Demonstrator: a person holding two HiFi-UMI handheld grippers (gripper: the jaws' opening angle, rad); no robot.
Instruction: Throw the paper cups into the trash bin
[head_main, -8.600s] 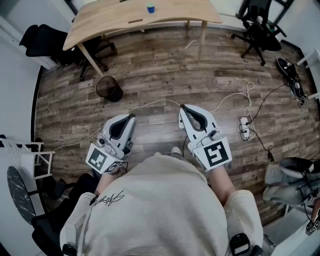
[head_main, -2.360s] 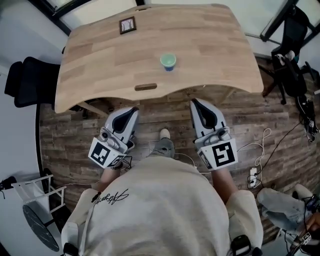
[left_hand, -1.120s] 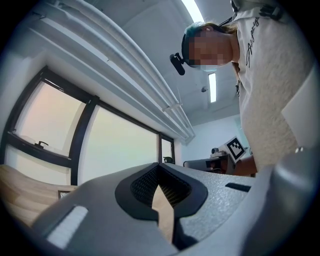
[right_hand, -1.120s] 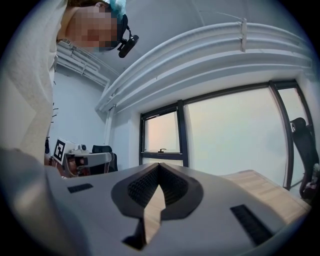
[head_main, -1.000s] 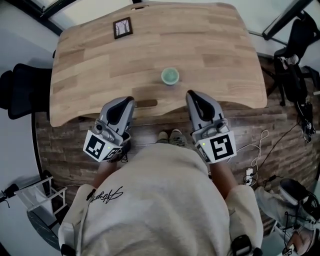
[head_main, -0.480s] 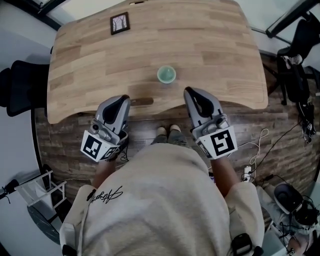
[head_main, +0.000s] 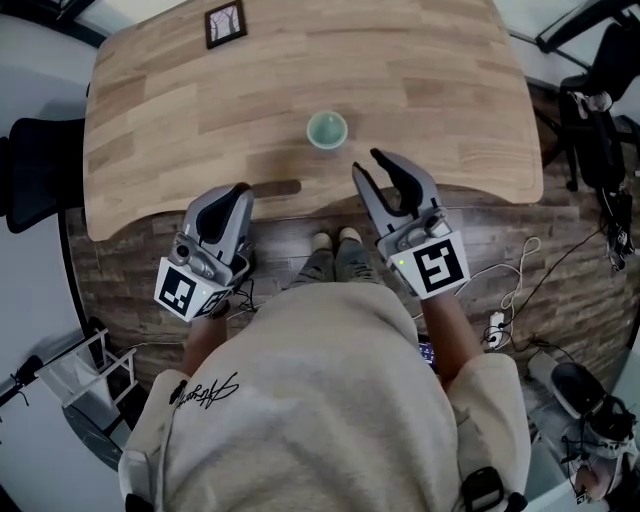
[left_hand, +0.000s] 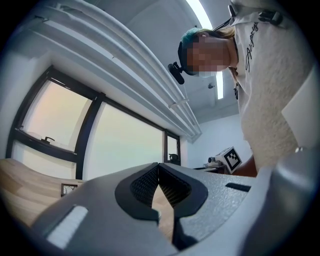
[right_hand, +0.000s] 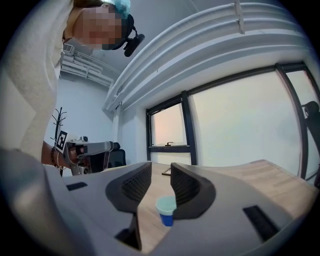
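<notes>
The table (head_main: 180, 120) is cut off at the head view's top edge, and only the rim of the paper cup (head_main: 327, 129) upon it is seen there. The left gripper (head_main: 240, 188) is held closed and empty. The right gripper (head_main: 365, 162), its jaws just opening, is parted, with the cup untouched just beyond its tips.

Both arms reach forward side by side, each hand holding its gripper about level, tips at the table's (head_main: 200, 120) near edge. The left gripper (head_main: 240, 190) has its jaws closed tip to tip on nothing. The right gripper (head_main: 368, 163) has its jaws parted; they have just been opening, with nothing between the pads.
</notes>
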